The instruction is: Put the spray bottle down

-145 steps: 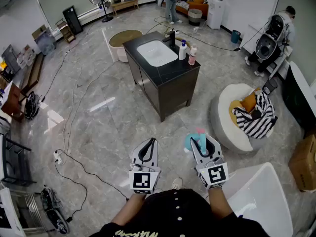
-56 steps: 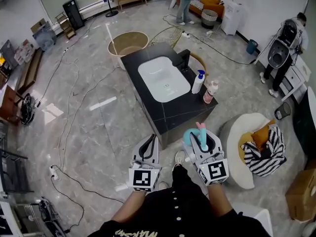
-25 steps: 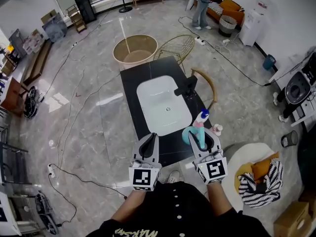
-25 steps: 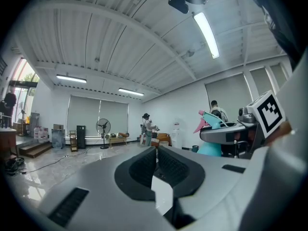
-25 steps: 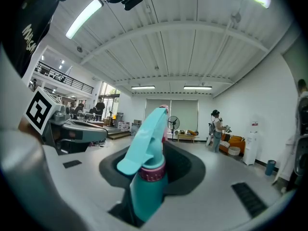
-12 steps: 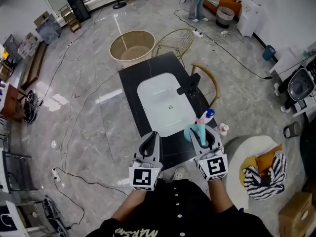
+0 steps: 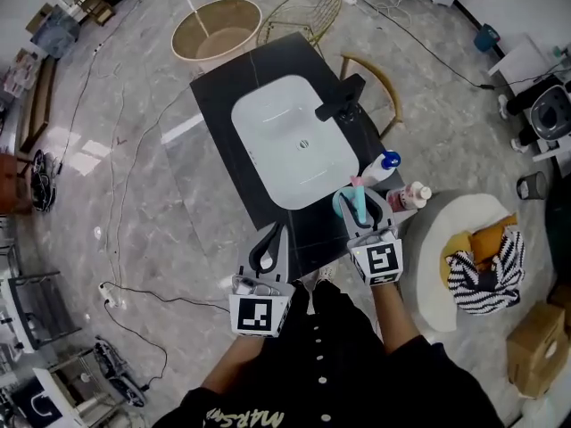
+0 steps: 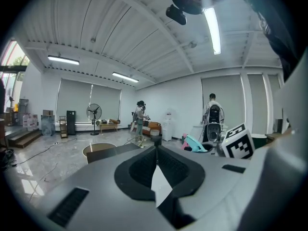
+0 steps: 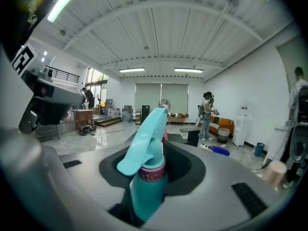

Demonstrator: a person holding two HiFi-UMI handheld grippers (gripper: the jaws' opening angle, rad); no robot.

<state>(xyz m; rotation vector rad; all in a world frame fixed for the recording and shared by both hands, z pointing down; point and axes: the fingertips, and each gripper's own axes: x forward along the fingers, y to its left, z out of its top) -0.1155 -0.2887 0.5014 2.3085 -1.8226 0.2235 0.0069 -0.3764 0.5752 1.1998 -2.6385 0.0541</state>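
Grippers: 2, the left gripper [image 7: 278,232] and the right gripper [image 7: 359,200].
Bottles: 3, a teal spray bottle [image 7: 355,205], a blue-capped bottle [image 7: 382,167] and a pink bottle [image 7: 411,194].
Counter [image 7: 219,92]: 1.
Sink [image 7: 285,145]: 1.
Faucet [image 7: 340,97]: 1.
Round tub [image 7: 215,27]: 1.
Chairs beside the counter: 2, a wire chair [image 7: 300,11] and a wooden chair [image 7: 379,83].
Cardboard box [image 7: 535,350]: 1.

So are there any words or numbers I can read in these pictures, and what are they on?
"MARS...": pale print on the person's black shirt, cut off by the head view's bottom edge, so I'm not sure of it.
Two marker cubes: only black-and-white squares, no letters.
Spray bottle: no label shows.
Two bottles on the counter: labels too small to read.
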